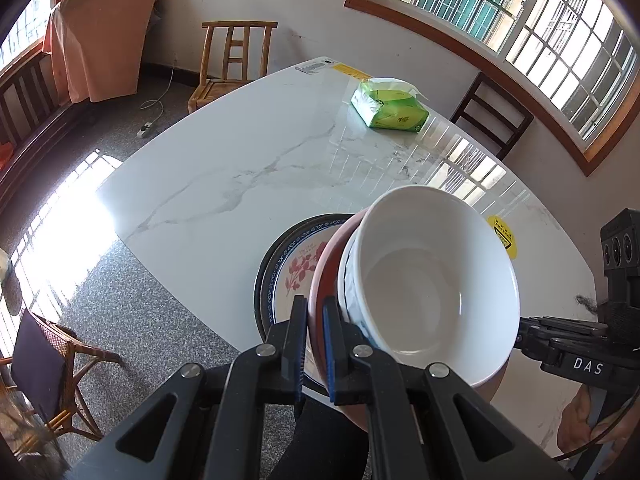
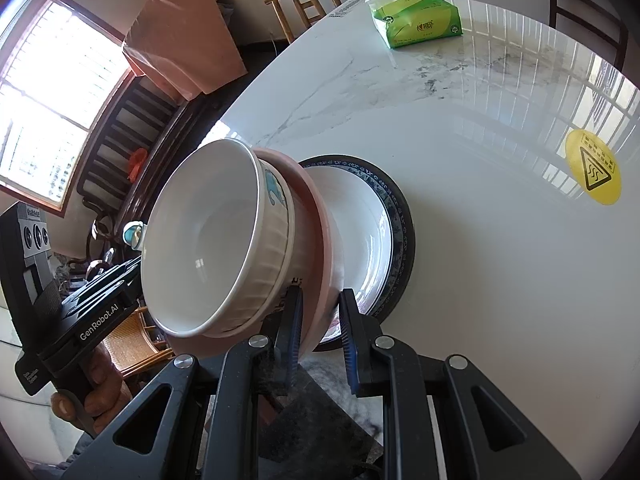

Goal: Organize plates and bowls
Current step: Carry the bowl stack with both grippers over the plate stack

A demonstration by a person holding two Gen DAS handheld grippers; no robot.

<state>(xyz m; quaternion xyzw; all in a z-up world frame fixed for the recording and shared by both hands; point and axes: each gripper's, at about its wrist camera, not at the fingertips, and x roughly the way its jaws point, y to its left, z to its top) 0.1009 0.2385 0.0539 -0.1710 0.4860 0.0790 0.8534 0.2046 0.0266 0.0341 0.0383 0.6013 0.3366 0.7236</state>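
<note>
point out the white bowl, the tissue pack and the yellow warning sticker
white bowl (image 1: 416, 280): left wrist view, inner floor.
tissue pack (image 2: 420, 24): right wrist view, green side.
yellow warning sticker (image 2: 594, 172): right wrist view, centre.

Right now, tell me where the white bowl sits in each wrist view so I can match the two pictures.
Left wrist: the white bowl fills the lower right, nested in a reddish bowl pinched by the left gripper.
Right wrist: it sits left of centre, in the same bowl, there pink, gripped by the right gripper.
Shared landmark: the green tissue pack on the far table.
</note>
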